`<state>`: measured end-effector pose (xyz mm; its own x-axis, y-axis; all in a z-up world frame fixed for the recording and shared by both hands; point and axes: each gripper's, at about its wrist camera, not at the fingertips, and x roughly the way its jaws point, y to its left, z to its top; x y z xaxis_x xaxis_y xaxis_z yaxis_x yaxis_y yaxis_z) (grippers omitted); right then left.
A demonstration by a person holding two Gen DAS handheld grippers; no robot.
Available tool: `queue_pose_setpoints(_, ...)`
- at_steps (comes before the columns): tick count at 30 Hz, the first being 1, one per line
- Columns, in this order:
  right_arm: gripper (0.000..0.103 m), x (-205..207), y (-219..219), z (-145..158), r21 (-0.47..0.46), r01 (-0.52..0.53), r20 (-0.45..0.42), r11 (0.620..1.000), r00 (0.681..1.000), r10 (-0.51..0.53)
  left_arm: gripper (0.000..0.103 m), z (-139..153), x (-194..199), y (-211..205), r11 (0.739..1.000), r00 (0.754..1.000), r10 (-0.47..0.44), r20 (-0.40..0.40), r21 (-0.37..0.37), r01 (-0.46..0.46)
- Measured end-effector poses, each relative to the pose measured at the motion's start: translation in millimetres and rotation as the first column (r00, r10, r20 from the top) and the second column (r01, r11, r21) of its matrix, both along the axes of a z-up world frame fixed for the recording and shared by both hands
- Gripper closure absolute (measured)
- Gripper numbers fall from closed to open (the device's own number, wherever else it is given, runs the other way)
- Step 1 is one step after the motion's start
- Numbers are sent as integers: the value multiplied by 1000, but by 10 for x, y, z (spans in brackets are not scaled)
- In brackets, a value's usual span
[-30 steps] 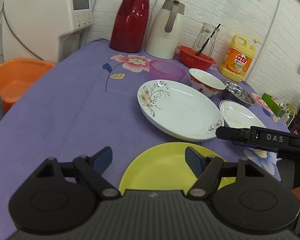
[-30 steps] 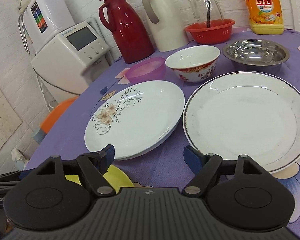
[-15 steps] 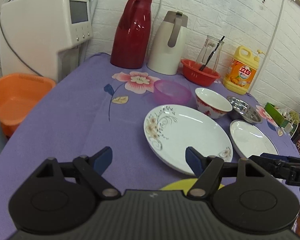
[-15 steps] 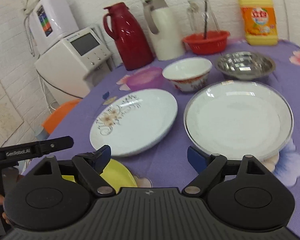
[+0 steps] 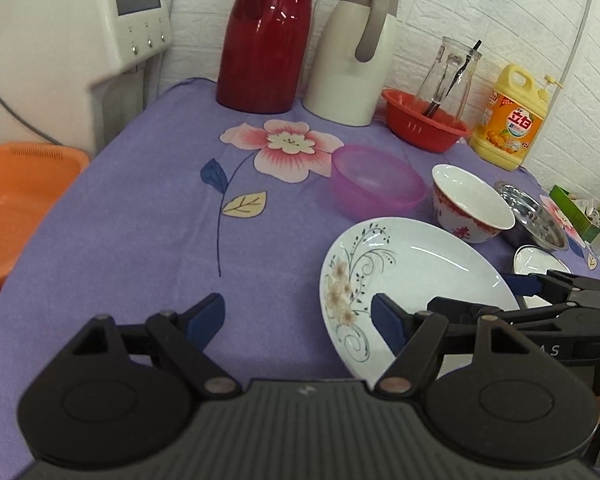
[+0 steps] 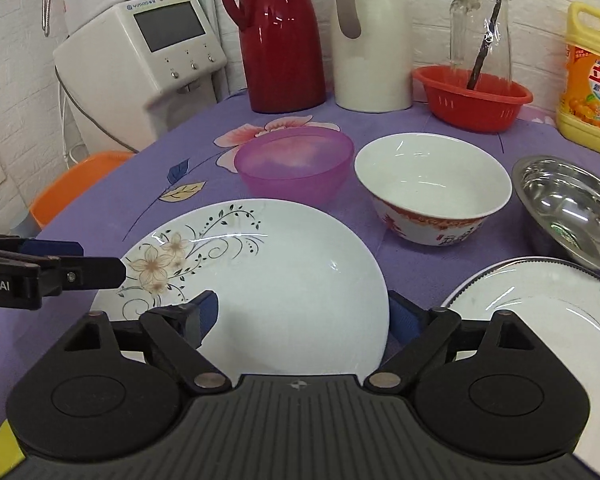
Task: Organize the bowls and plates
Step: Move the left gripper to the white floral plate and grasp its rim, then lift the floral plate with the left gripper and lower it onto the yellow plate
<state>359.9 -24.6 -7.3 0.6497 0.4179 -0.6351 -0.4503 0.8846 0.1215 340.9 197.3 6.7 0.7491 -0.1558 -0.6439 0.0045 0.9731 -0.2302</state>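
A white floral plate (image 6: 260, 272) (image 5: 412, 276) lies on the purple cloth. My right gripper (image 6: 300, 316) is open, its jaws straddling the plate's near rim. My left gripper (image 5: 298, 320) is open and empty over bare cloth, just left of the plate. Behind the plate stand a purple bowl (image 6: 296, 164) (image 5: 376, 184), a white bowl with red pattern (image 6: 432, 184) (image 5: 472, 204) and a steel bowl (image 6: 572, 208) (image 5: 536, 216). A silver-rimmed white plate (image 6: 548, 320) (image 5: 540, 260) lies at the right. A sliver of yellow plate (image 6: 4, 456) shows at the bottom left.
At the back stand a red thermos (image 6: 280, 36), a white thermos (image 6: 372, 40), a red basket (image 6: 472, 100) holding a glass jar, and a yellow detergent bottle (image 6: 592, 84). A white appliance (image 6: 148, 64) and an orange basin (image 5: 16, 208) sit off the table's left edge.
Both grippers moved forward over the table. The yellow plate has dropped out of the left wrist view. The right gripper now straddles the floral plate's near rim.
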Motion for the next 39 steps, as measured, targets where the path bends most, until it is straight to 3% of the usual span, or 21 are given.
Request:
queue_pose_setpoints(12, 0, -235, 23, -57, 1, -62, -11, 998, 998, 62, 31, -174, 136, -140, 998, 998, -58, -36, -3, 58)
queue_pose_setpoints(18, 0, -341, 3, -71, 7, -68, 12, 998, 998, 68, 38, -209, 124, -210, 997, 997, -69, -30, 43, 70)
queue_pose_setpoints(23, 0, -356, 99, -118, -50, -83, 33, 995, 996, 85, 56, -217, 69, -315, 991, 994, -108, -18, 76, 109)
queue_pose_setpoints(26, 0, -341, 100, -116, -52, -77, 21, 996, 997, 78, 59, -205, 56, -406, 990, 993, -113, -17, 83, 114)
queue_pose_setpoints(29, 0, -350, 161, -84, -74, -42, 18, 996, 999, 44, 61, -160, 89, -423, 994, 996, -80, -36, 72, 83)
queue_pose_setpoints(39, 0, -705, 30, 272, -16, -17, 102, 1000, 995, 19, 62, 274, -227, -437, 995, 996, -73, 60, 73, 69)
